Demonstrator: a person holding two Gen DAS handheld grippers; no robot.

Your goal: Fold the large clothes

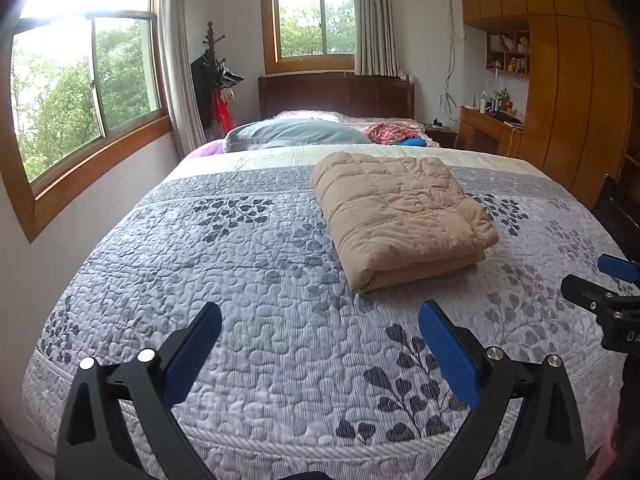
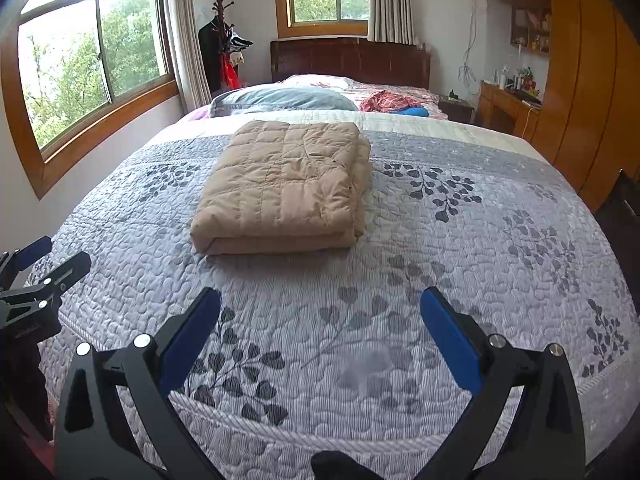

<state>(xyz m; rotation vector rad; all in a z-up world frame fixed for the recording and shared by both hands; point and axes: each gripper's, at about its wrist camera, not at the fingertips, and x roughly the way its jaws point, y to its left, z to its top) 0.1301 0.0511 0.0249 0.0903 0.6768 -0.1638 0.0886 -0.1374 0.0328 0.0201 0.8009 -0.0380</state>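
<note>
Both grippers, left gripper (image 1: 320, 344) and right gripper (image 2: 320, 332), spread empty near bedspread (image 1: 248, 280) edge; tan jacket (image 2: 284, 188) beyond looks fully folded, nothing left.

Daylight floods in from the side window (image 1: 80, 92) and a smaller window (image 1: 316, 20) above the headboard, so the room is bright. The side window's upper pane blows out to white glare in both views. Soft shadow lies under the near edge of the folded beige garment (image 2: 284, 188). Fisheye distortion bows the window frames and wardrobe (image 1: 576, 80), corners darken, and focus stays sharp.
</note>
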